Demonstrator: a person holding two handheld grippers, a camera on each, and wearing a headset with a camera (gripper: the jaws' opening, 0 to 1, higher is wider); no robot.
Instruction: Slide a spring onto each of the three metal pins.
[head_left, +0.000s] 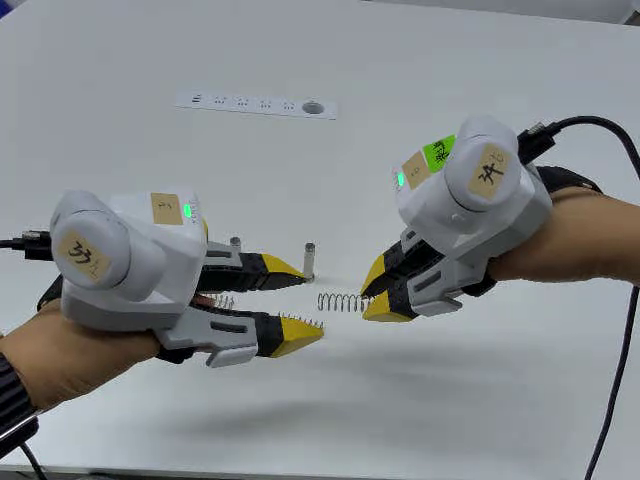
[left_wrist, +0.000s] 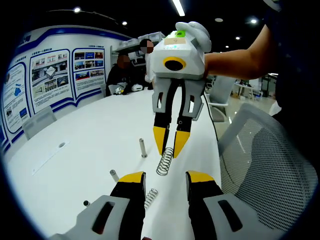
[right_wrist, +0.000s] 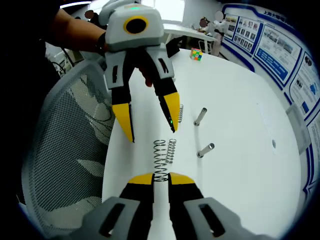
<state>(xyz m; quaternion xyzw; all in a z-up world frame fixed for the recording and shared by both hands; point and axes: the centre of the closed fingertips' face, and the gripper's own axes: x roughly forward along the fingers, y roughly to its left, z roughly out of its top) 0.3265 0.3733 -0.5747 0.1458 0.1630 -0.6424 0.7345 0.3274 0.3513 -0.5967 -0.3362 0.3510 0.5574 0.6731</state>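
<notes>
Spring (head_left: 343, 301) in downward-angled right gripper (head_left: 370, 296)

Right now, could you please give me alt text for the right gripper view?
The right gripper pinches one end of a spring above a white table. The left gripper faces it, jaws open, with two metal pins nearby.

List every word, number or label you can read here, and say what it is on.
"33", handwritten, likely reading: tan label on the left gripper cap.
Handwritten mark, not legible: cap label on the right gripper.
Green sticker beside it: characters too blurred.
Wall posters: text too small.
</notes>
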